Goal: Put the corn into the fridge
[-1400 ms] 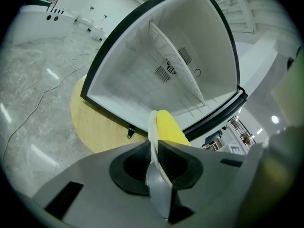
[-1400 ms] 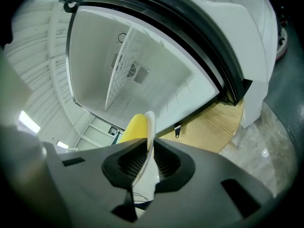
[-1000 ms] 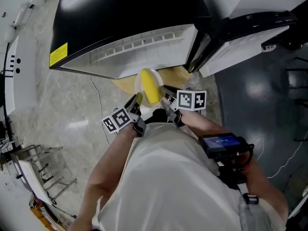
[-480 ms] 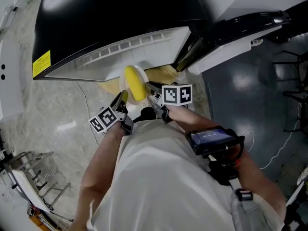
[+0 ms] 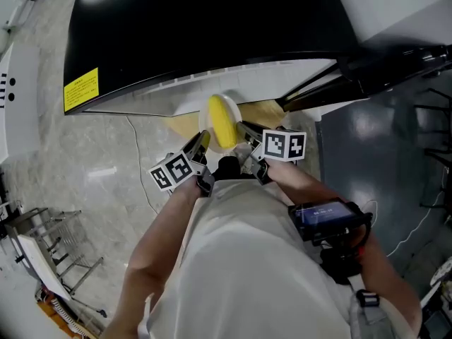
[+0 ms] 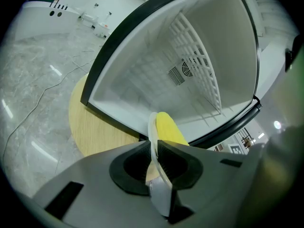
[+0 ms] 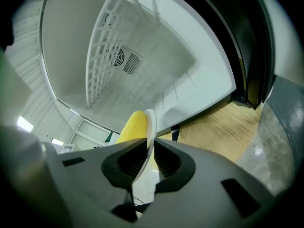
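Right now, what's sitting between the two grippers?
A white plate carrying the corn, its rim clamped by left gripper and right gripper; head view shows it.

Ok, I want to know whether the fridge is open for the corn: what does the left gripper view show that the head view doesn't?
Only the left gripper view: deep inside the fridge, a wire rack and a round vent; also the left gripper shut on the plate rim. Only the head view: the fridge's black top, its yellow label, the right gripper. Both: the corn on the plate, the wooden base.
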Demonstrator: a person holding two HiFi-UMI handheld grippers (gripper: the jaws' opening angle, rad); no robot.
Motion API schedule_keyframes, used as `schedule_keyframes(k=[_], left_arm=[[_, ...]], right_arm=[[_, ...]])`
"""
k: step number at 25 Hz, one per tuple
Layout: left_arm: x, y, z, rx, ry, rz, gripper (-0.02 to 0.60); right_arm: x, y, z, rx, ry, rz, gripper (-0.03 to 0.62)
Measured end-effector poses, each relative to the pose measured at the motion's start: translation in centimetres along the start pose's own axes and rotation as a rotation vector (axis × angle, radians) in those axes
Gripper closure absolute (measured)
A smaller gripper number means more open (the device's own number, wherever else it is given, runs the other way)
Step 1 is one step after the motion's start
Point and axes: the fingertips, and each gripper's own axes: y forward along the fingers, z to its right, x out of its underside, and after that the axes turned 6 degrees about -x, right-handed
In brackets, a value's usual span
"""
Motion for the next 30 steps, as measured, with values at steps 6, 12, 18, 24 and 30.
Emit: schedule_keyframes(k=[6, 12, 18, 24, 30], left_arm=[[-0.5, 0.4, -0.4, -0.001, -0.001, 0.005, 0.532], [-1.3, 1.5, -1.9, -0.012, 0.009, 0.011, 0.532], [-2.2, 2.5, -1.9, -0.011, 0.022, 0.022, 0.532], [-2.8, 2.9, -1.1, -0.002, -0.008, 0.046, 0.532], [-3.6, 4.4, -0.8, -0.012, 0.0, 0.067, 0.532]], right_arm=[[-0.5, 0.7, 0.2, 0.01, 0.001, 0.008, 0.551], [-0.9, 2.7, 1.3, 0.023, -0.011, 0.017, 0.551], [-1.9, 3.4, 1.7, 0.032, -0.015, 0.026, 0.551], [-2.9, 3.3, 1.7, 0.032, -0.013, 0.04, 0.551], [-4.5, 3.6, 2.6, 0.04, -0.026, 0.053, 0.551]])
